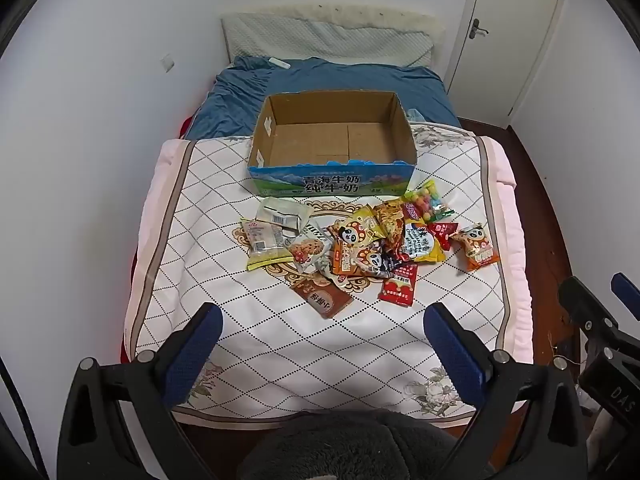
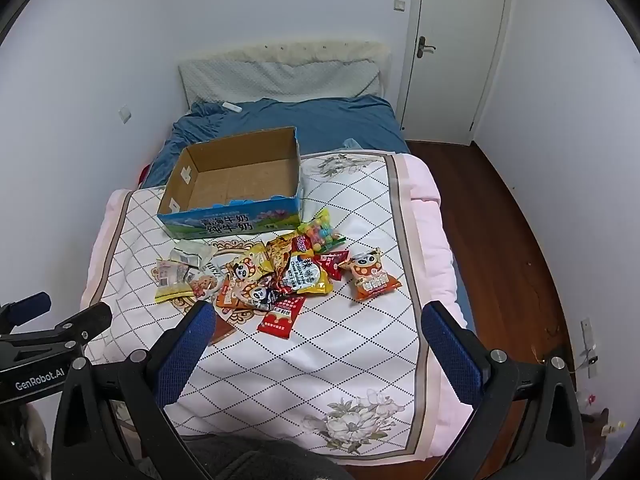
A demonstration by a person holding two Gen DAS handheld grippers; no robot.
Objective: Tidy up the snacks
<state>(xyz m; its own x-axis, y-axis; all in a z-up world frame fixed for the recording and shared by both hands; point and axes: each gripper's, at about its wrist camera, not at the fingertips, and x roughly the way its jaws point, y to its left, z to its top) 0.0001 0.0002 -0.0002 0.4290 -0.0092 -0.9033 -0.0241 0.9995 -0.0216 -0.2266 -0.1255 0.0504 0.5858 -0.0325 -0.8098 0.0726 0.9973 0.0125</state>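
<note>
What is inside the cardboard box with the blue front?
The open brown cardboard box with the blue printed front holds nothing: only its bare floor shows. The strip just behind its near wall is hidden.

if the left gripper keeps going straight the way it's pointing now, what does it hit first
Probably the brown snack packet at the near edge of the pile, or bare quilt just before it; depth is unclear. The left gripper is open and empty.

left gripper (image 1: 322, 340): jaws wide, empty, tilted down, short of the snack pile (image 1: 360, 244) | right gripper (image 2: 318, 340): same, alongside
</note>
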